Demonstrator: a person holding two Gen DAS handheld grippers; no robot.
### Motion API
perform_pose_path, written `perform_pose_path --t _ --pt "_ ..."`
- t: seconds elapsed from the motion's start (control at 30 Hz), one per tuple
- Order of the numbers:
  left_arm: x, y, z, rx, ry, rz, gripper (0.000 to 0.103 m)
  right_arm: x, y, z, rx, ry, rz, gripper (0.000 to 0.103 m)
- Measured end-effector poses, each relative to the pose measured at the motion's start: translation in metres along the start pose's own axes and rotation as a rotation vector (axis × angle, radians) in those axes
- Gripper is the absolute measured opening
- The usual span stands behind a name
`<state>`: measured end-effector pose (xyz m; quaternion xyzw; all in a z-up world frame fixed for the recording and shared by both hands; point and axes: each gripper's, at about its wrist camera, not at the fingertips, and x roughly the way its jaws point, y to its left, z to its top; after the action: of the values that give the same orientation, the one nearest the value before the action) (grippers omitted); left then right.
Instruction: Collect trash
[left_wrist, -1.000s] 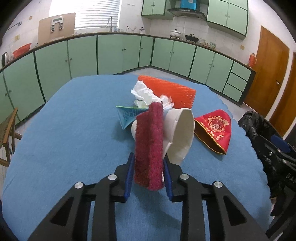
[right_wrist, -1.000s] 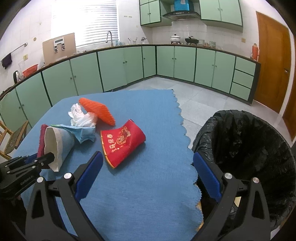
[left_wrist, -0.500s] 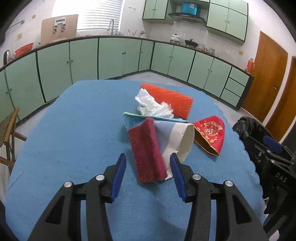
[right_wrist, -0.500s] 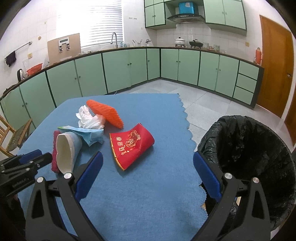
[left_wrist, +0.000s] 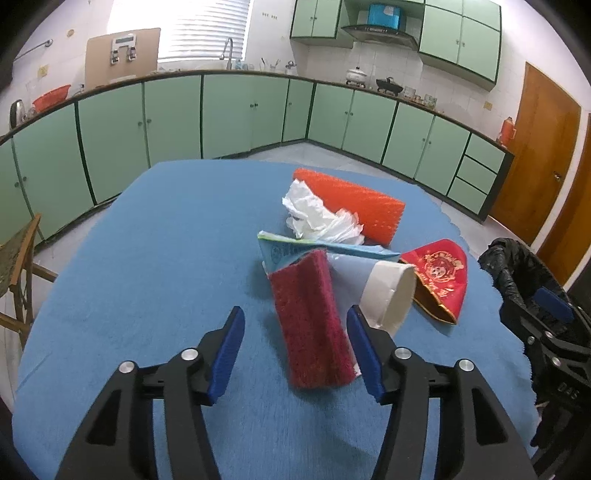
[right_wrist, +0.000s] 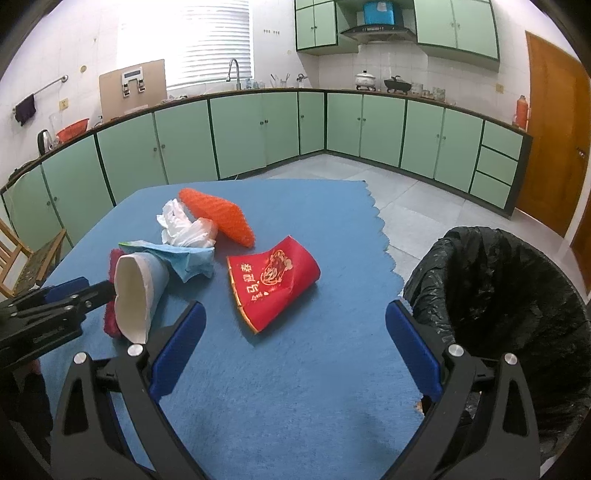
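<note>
The left gripper (left_wrist: 295, 354) is hovering with its jaws spread wide, and the dark red scouring pad (left_wrist: 312, 321) is lying between them, seemingly touching neither. A white paper cup (left_wrist: 388, 295) is lying on its side just beside the pad on the blue tablecloth (left_wrist: 147, 258). Behind them, crumpled tissue (left_wrist: 317, 218) is resting against an orange mesh piece (left_wrist: 358, 203).

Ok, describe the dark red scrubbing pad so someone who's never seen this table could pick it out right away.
Start at the blue tablecloth and find the pile of trash near its middle. At the near end of that pile, between the open fingers of the left gripper, the dark red scrubbing pad lies beside the white paper cup. It is the only fuzzy, maroon rectangle; the other red item is glossy with gold print.
</note>
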<state>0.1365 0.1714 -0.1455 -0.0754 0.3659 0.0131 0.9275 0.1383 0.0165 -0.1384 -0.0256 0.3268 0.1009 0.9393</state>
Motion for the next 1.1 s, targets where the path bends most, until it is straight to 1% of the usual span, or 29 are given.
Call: perform_pose_path --t 0.1,0.17,0.23,0.3,0.33,0.4,0.43,0.5,0.57,0.67,0.87,0.97,1.1 --pt "0.008 0.004 -0.002 -0.024 0.020 -0.006 0.058 0.002 0.000 -0.001 -0.002 0.006 0.000 0.095" --pt "0.009 0.005 -0.003 -0.034 0.014 -0.007 0.058 0.004 0.000 -0.001 -0.004 0.011 0.005 0.095" --pt "0.007 0.007 -0.003 -0.040 0.001 -0.004 0.053 0.003 0.002 0.000 -0.011 0.009 0.011 0.095" --pt "0.004 0.010 -0.003 -0.049 -0.009 -0.012 0.038 0.003 0.006 0.002 -0.020 0.002 0.023 0.095" --pt "0.003 0.013 -0.003 -0.053 -0.013 -0.010 0.034 0.003 0.008 0.003 -0.023 -0.002 0.031 0.095" --pt "0.002 0.017 -0.003 -0.063 -0.018 -0.009 0.020 0.002 0.014 0.007 -0.028 -0.010 0.051 0.095" --pt "0.001 0.018 -0.003 -0.066 -0.019 -0.001 0.018 0.002 0.017 0.009 -0.031 -0.015 0.060 0.095" --pt "-0.001 0.020 -0.004 -0.060 -0.021 0.006 0.008 0.002 0.025 0.013 -0.037 -0.025 0.081 0.095" --pt "-0.002 0.021 -0.005 -0.052 -0.021 0.021 0.006 0.002 0.034 0.018 -0.047 -0.034 0.101 0.095" --pt "-0.004 0.026 -0.006 -0.055 -0.019 0.026 0.000 0.003 0.048 0.023 -0.068 -0.042 0.121 0.095" --pt "-0.016 0.041 -0.005 -0.067 -0.037 0.035 0.000 0.010 0.071 0.030 -0.077 -0.036 0.168 0.094" --pt "-0.017 0.053 -0.005 -0.086 -0.034 0.032 0.000 0.014 0.081 0.032 -0.092 -0.028 0.185 0.091" --pt "-0.017 0.063 -0.009 -0.094 -0.023 0.038 0.000 0.026 0.095 0.032 -0.111 0.008 0.219 0.081"
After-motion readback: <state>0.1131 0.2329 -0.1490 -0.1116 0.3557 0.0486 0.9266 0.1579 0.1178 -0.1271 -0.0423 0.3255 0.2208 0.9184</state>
